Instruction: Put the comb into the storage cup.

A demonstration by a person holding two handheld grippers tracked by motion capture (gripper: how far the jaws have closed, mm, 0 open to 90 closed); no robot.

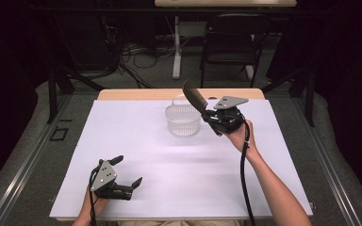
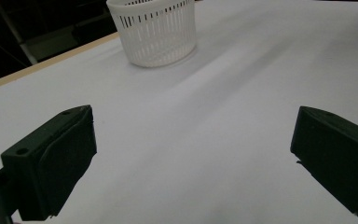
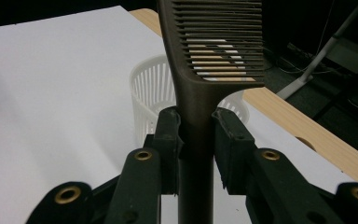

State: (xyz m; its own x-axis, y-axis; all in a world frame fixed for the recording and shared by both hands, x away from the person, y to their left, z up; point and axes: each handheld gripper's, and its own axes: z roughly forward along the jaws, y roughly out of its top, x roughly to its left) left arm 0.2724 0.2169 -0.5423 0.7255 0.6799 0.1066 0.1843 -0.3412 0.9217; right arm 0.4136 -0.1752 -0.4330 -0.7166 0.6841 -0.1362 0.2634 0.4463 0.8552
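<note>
Currently the right gripper [image 1: 215,118] clamps a dark comb [image 1: 195,98] by its handle, raised just beside the white basket [image 1: 183,123], at the rim's right. Risk, as a judgement: the toothed end may catch the rim and tip the light basket. Comb's long axis tilts up and away-left. Left gripper [image 1: 128,171] rests wide open, empty, near the table [image 1: 136,132] front.

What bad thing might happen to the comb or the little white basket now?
1. The right gripper pinches only the comb's narrow handle, with the toothed end sticking far out, so the comb might twist or slip.
2. The comb hangs by the white basket's rim; the basket looks light, so a bump might tip or push it.
3. The left gripper is open and far off, so nothing steadies the basket.
</note>
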